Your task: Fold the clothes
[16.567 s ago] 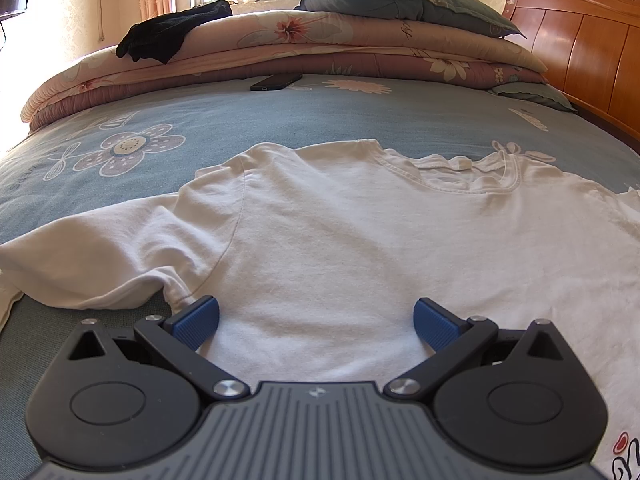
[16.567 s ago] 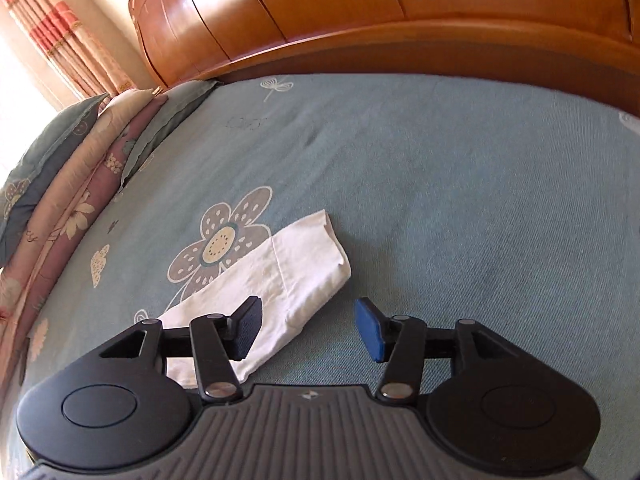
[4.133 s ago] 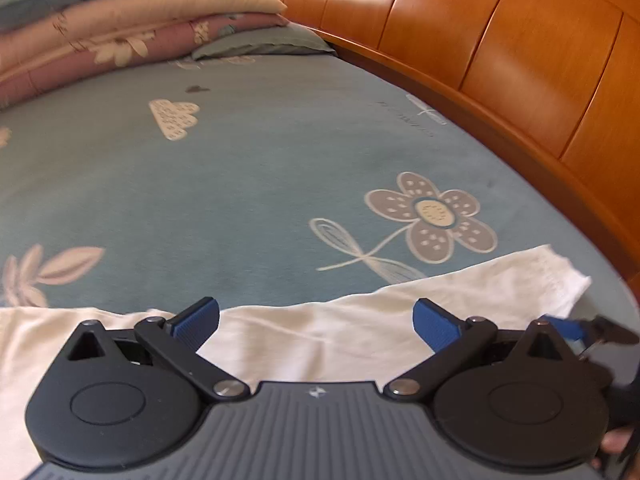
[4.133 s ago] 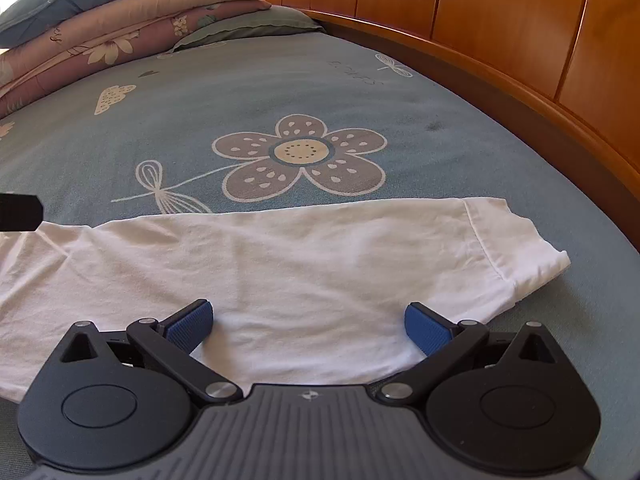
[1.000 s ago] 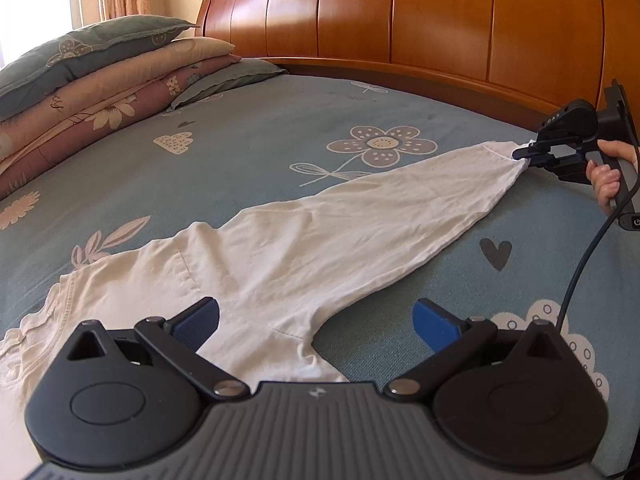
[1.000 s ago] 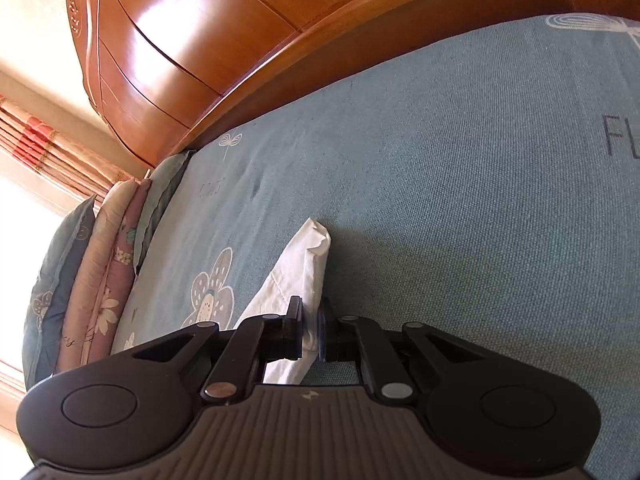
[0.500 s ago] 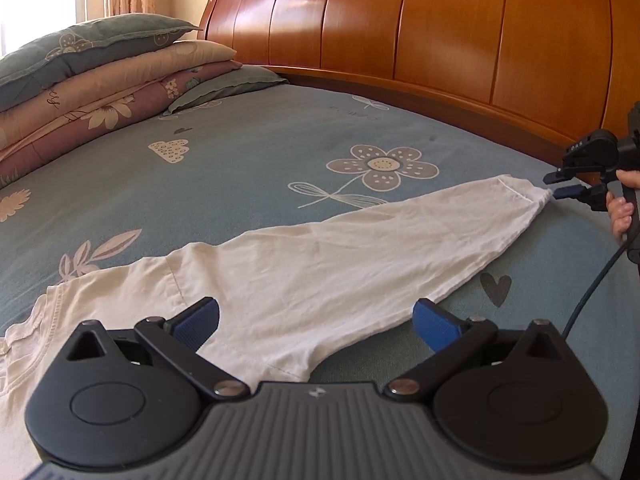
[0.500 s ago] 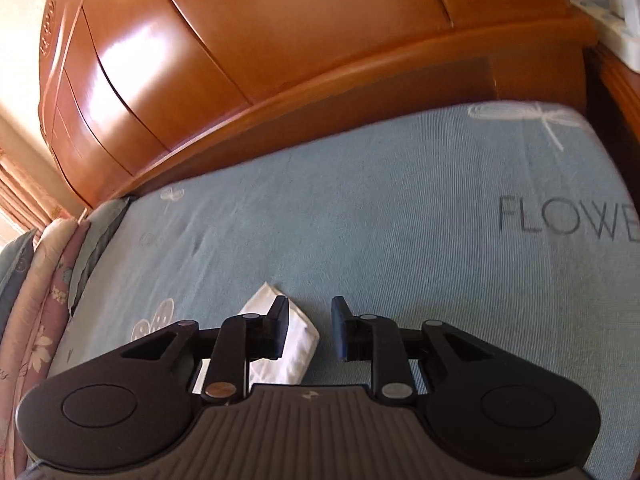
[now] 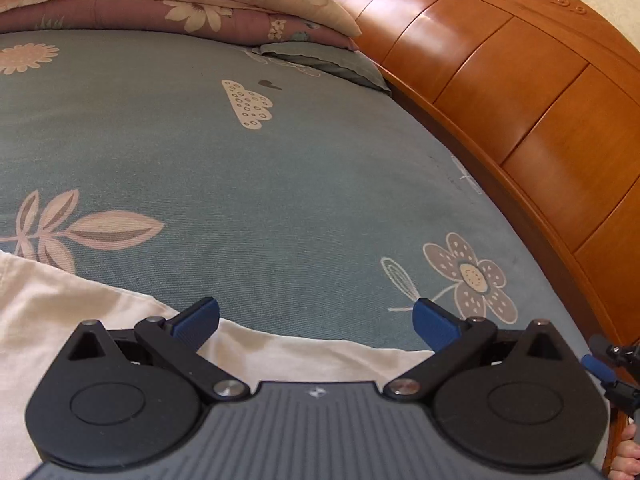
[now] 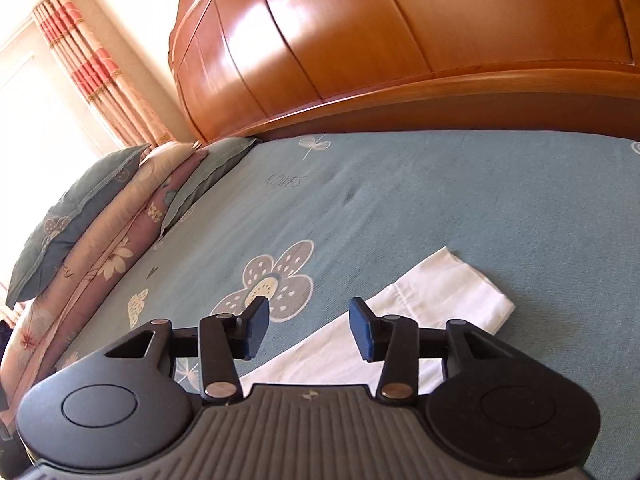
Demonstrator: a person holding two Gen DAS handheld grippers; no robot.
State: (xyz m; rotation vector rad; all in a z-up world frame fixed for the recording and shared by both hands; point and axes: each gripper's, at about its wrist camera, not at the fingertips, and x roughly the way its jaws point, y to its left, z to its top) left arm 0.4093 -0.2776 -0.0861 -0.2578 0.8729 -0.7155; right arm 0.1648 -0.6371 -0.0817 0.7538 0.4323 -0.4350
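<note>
Two wrist cameras look across a bed [image 9: 280, 184] covered in a blue-grey sheet printed with flowers, leaves and clouds. A white long-sleeved shirt [image 9: 60, 320] lies flat on the sheet. In the left wrist view its pale fabric fills the lower left and runs as a band under the left gripper [image 9: 316, 320], whose blue-padded fingers are spread wide, with nothing pressed between them; the cloth lies just below and behind the tips. At the far right edge of that view the right gripper [image 9: 600, 364] shows small, with a bit of the person's hand [image 9: 628, 456] below it. In the right wrist view the right gripper [image 10: 308, 328] is tilted downward over the bed, its jaws opening, the pads apart and gripping nothing. The shirt's sleeve [image 10: 440, 304] lies flat on the sheet, its cuffed end pointing toward the upper right, passing beneath the right-hand finger; whether that finger touches the cloth cannot be told. A printed flower [image 10: 276, 284] sits just beyond the left-hand finger. A polished orange-brown wooden headboard [image 10: 360, 48] curves along the far side of the bed. A stack of folded quilts and pillows [image 10: 100, 232] rests at the bed's end, near a striped curtain [image 10: 92, 68] by a bright window.
</note>
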